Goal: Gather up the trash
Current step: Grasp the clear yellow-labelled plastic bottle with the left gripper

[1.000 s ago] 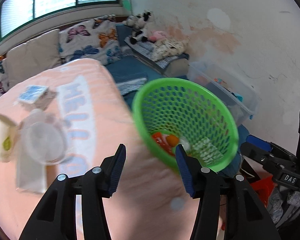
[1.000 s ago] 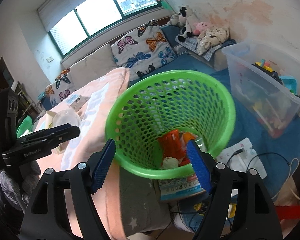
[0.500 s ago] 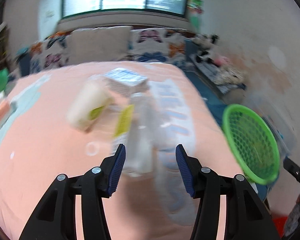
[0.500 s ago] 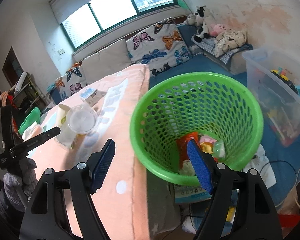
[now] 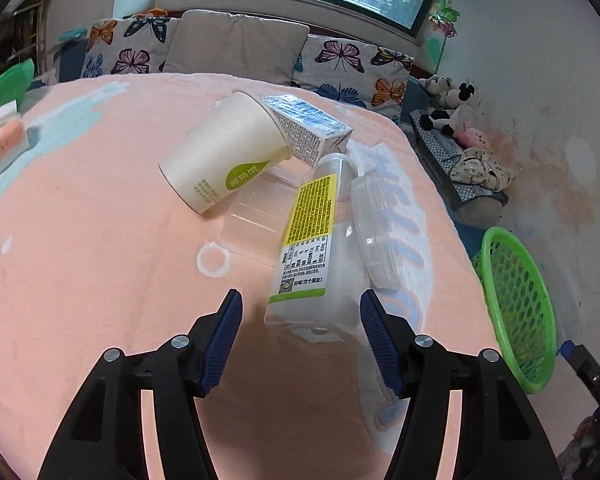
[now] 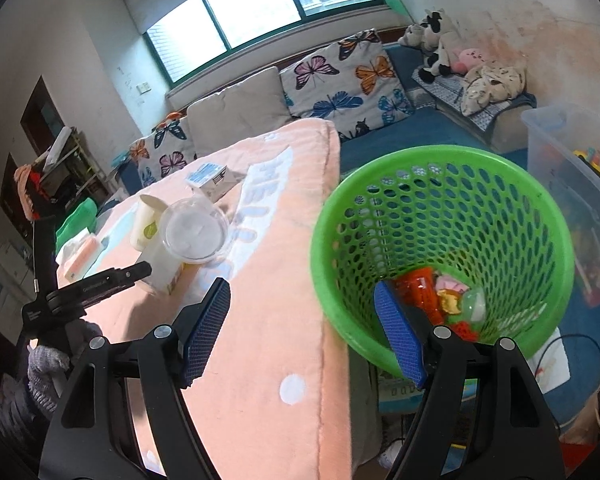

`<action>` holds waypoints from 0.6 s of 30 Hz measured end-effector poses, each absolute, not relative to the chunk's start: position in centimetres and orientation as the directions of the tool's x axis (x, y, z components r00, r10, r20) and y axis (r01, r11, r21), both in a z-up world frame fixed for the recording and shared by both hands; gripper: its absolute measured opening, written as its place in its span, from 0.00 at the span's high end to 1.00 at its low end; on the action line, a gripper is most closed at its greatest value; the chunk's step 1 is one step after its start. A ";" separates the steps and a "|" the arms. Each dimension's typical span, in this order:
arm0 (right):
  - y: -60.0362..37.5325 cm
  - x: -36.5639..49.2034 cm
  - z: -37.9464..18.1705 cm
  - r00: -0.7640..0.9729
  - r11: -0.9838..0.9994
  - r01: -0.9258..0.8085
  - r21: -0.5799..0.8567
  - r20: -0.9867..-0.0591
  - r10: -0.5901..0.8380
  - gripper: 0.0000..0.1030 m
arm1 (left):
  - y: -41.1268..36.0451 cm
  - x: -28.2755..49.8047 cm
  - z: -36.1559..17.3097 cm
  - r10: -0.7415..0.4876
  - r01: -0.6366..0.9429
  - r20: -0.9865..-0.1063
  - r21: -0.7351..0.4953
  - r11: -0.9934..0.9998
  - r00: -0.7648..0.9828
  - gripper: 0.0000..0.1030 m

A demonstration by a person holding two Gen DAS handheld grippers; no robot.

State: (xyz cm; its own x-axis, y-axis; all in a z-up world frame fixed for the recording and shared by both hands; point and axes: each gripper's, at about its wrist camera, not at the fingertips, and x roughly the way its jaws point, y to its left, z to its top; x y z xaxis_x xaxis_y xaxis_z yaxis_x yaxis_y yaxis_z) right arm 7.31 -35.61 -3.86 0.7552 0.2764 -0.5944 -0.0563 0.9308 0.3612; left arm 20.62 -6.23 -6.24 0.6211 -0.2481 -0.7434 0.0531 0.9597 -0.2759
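Observation:
On the pink blanket (image 5: 100, 260) lies a pile of trash: a tipped paper cup (image 5: 228, 160), a carton (image 5: 306, 130), a clear bottle with a yellow label (image 5: 306, 240) and a clear round lid (image 5: 376, 232). My left gripper (image 5: 302, 340) hovers just short of the bottle's near end. Its jaws are opening and nothing is pressed between them. The green basket (image 6: 440, 248) stands beside the bed with several wrappers (image 6: 440, 300) in it. My right gripper (image 6: 302, 336) is open and empty over the bed's edge, its right finger in front of the basket's rim. One of the left gripper's fingers (image 6: 112, 280) shows near the pile.
A clear storage bin (image 6: 572, 184) with toys stands right of the basket. Butterfly cushions (image 6: 340, 76) and plush toys (image 6: 432, 40) line the back. A pink pack (image 5: 0, 144) lies at the blanket's left edge. Papers and a cable lie on the blue floor (image 6: 556, 356).
My left gripper swung from the basket to the trash pile on the blanket, and its jaws widened. My right gripper drifted left, so the basket now sits to the right.

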 end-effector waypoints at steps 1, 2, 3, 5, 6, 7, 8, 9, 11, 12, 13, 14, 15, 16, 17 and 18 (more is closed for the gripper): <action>-35.5 7.3 -3.9 0.754 0.931 -0.058 0.361 -0.595 0.278 0.27 | -6.1 20.7 -6.4 -0.257 0.052 -0.743 -0.288 0.956 0.617 0.42; -35.4 7.4 -4.0 0.752 0.930 -0.060 0.362 -0.597 0.280 0.28 | -6.1 20.9 -6.5 -0.267 0.049 -0.743 -0.301 0.952 0.614 0.42; -35.4 7.4 -4.0 0.751 0.930 -0.061 0.362 -0.597 0.282 0.28 | -6.1 21.0 -6.7 -0.279 0.047 -0.741 -0.318 0.947 0.611 0.42; -35.2 7.5 -4.1 0.748 0.930 -0.063 0.363 -0.600 0.284 0.28 | -6.1 21.0 -6.9 -0.291 0.043 -0.737 -0.337 0.941 0.610 0.42; -35.1 7.5 -4.2 0.747 0.929 -0.064 0.363 -0.601 0.286 0.28 | -6.1 21.1 -7.0 -0.295 0.041 -0.735 -0.343 0.938 0.611 0.42; -35.0 7.6 -4.2 0.746 0.929 -0.064 0.363 -0.601 0.287 0.28 | -6.2 21.1 -7.1 -0.296 0.040 -0.733 -0.345 0.938 0.612 0.42; -35.0 7.6 -4.3 0.745 0.929 -0.066 0.363 -0.602 0.288 0.28 | -6.3 21.2 -7.2 -0.298 0.040 -0.732 -0.348 0.937 0.613 0.42; -34.9 7.7 -4.3 0.744 0.929 -0.066 0.363 -0.603 0.289 0.28 | -6.4 21.3 -7.3 -0.302 0.041 -0.731 -0.352 0.935 0.612 0.42; -34.8 7.7 -4.3 0.742 0.929 -0.069 0.363 -0.604 0.291 0.28 | -6.5 21.4 -7.6 -0.314 0.043 -0.730 -0.365 0.930 0.608 0.43; -34.7 7.7 -4.4 0.741 0.930 -0.070 0.362 -0.605 0.291 0.28 | -6.4 21.5 -7.6 -0.314 0.043 -0.729 -0.365 0.930 0.608 0.44; -34.6 7.8 -4.4 0.739 0.930 -0.070 0.362 -0.607 0.292 0.28 | -6.3 21.5 -7.5 -0.317 0.046 -0.727 -0.366 0.929 0.609 0.45; -34.5 7.9 -4.4 0.738 0.929 -0.071 0.363 -0.607 0.293 0.28 | -6.4 21.6 -7.5 -0.322 0.052 -0.725 -0.369 0.928 0.609 0.48; -34.4 8.0 -4.5 0.737 0.929 -0.073 0.363 -0.608 0.296 0.28 | -6.5 21.5 -7.5 -0.323 0.058 -0.722 -0.366 0.929 0.612 0.48; -34.4 8.0 -4.5 0.736 0.929 -0.075 0.363 -0.609 0.297 0.28 | -6.6 21.5 -7.4 -0.321 0.061 -0.721 -0.362 0.930 0.615 0.49; -34.3 8.0 -4.5 0.735 0.929 -0.077 0.362 -0.609 0.299 0.28 | -6.6 21.5 -7.3 -0.319 0.065 -0.719 -0.358 0.932 0.617 0.49; -34.2 8.1 -4.5 0.734 0.928 -0.080 0.363 -0.609 0.301 0.28 | -6.6 21.5 -7.3 -0.319 0.068 -0.720 -0.355 0.932 0.617 0.49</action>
